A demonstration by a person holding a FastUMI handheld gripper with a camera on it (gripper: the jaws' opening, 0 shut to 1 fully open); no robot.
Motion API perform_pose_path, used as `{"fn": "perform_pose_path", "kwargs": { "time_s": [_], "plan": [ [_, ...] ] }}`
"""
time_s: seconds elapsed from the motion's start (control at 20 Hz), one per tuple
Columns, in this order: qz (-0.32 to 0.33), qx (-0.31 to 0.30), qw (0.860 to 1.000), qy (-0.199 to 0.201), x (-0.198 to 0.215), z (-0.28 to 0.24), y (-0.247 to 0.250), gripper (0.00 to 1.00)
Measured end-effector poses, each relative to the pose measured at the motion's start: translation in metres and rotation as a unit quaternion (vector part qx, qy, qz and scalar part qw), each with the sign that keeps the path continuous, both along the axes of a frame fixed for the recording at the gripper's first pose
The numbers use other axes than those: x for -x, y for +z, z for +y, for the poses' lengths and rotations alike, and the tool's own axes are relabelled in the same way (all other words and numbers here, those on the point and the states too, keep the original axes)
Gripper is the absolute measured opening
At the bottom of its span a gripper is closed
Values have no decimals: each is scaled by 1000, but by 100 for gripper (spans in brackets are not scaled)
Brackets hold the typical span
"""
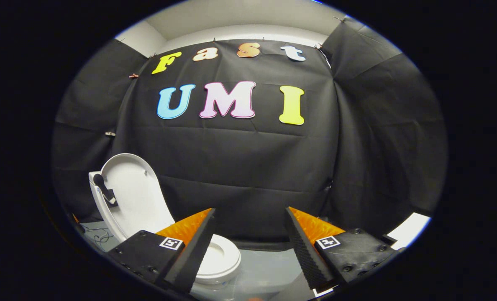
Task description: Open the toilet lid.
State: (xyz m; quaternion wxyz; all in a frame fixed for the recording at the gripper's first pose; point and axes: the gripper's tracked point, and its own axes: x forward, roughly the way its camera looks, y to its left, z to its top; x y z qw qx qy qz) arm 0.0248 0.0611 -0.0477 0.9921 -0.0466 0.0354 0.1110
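A white toilet [219, 261] stands on the floor below and to the left of my fingers. Its lid [135, 196] is raised, standing nearly upright against the back part, with the inner side facing me. The seat ring lies down on the bowl, partly hidden behind my left finger [190, 251]. My gripper [250, 246] is open, with a wide gap between the fingers and nothing in it. It hangs above and in front of the toilet, apart from the lid.
Black cloth walls close the booth behind and on both sides. A grey floor [265, 267] lies under the toilet. A dark cable [100, 238] trails on the floor left of the toilet. A white sheet [409, 230] lies at the right.
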Motion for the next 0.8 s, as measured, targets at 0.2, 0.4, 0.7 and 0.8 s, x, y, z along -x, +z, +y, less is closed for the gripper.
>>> {"fn": "perform_pose_path", "kwargs": {
  "time_s": [0.2, 0.4, 0.7, 0.8],
  "plan": [
    [-9, 7, 1000, 22, 7, 14, 2, 99],
    [-10, 13, 1000, 23, 6, 14, -1, 99],
    [-6, 10, 1000, 9, 1, 6, -4, 99],
    [-11, 14, 1000, 5, 0, 4, -4, 99]
  ]
}}
